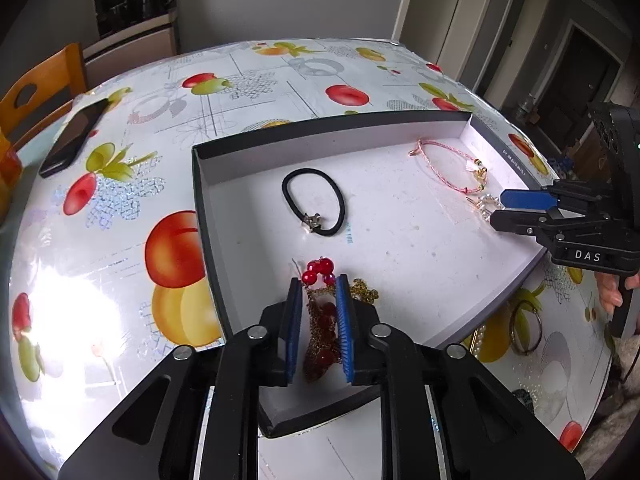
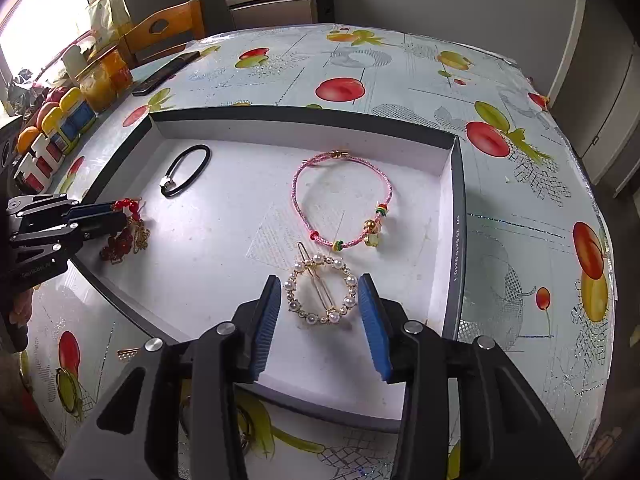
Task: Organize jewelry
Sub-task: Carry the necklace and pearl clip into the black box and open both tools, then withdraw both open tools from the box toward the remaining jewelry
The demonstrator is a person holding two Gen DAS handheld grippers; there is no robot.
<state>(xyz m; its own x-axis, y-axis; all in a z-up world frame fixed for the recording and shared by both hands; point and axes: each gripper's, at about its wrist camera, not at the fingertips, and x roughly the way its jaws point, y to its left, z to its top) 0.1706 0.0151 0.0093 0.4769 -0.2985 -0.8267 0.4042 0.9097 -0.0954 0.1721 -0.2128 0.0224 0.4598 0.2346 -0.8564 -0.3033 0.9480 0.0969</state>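
Left tool [image 1: 318,312]: your pads stand slightly apart around the red-bead gold-chain piece [image 1: 320,320] in the shallow grey box [image 1: 320,128] | Right tool [image 2: 320,320]: open, straddling the round pearl hair clip [image 2: 320,294] lying flat, pin pointing away from you.

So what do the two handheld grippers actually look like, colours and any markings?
Both the left gripper and the right gripper are black linkage frames with silver pivot pins and ribbed blue finger pads. In the left wrist view, the right gripper's body carries white DAS lettering.
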